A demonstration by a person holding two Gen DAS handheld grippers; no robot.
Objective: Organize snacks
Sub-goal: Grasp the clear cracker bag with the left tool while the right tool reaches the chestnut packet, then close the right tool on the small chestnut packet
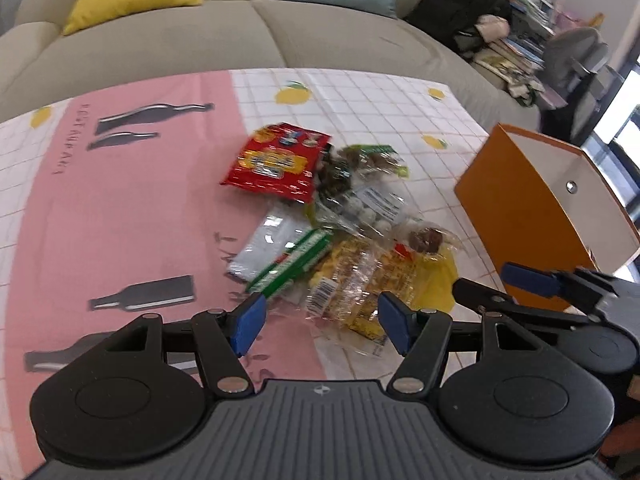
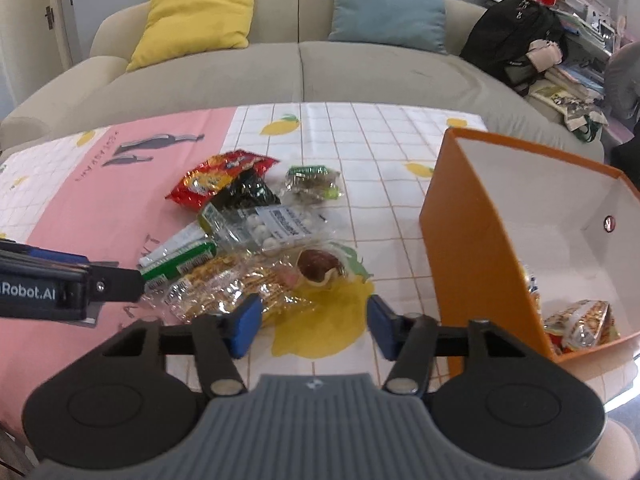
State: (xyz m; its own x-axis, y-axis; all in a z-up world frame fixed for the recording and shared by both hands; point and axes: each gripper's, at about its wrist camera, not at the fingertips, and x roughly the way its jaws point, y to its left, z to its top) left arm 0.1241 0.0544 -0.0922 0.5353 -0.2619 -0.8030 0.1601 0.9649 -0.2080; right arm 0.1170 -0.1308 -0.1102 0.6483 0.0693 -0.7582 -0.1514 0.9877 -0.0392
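Snack pile (image 2: 256, 248) sits mid-table on the pink-and-white checked tablecloth (image 2: 360, 140), nearer the front edge than the sofa-side edge. Red chip bag (image 2: 216, 180) at the far end of the pile, a dark packet (image 2: 248, 194) touching it, a clear bag of white round candies (image 2: 272, 228) in the middle, a green-and-white flat pack (image 2: 180, 256) on the pile's left side. Crinkly clear packs of yellow snacks (image 2: 240, 288) lie closest to the front edge, a round brown pastry in wrap (image 2: 318, 266) beside them, partly over a yellow wrapper (image 2: 324, 324).

Orange box (image 2: 480, 248) stands at the table's right edge, open, white inside — a few snack packets (image 2: 580, 324) already in its bottom.

Left gripper (image 1: 320, 320) hovers over the near end of the pile, jaws apart, nothing clamped; clear yellow-snack pack shows between the blue pads, contact can't be told.

Right gripper (image 2: 314, 322) is above the yellow wrapper, jaws apart, nothing gripped.

Beige sofa (image 2: 300, 68) behind the table, with a yellow cushion (image 2: 200, 16), a blue cushion (image 2: 388, 4) and a black backpack (image 2: 516, 32).
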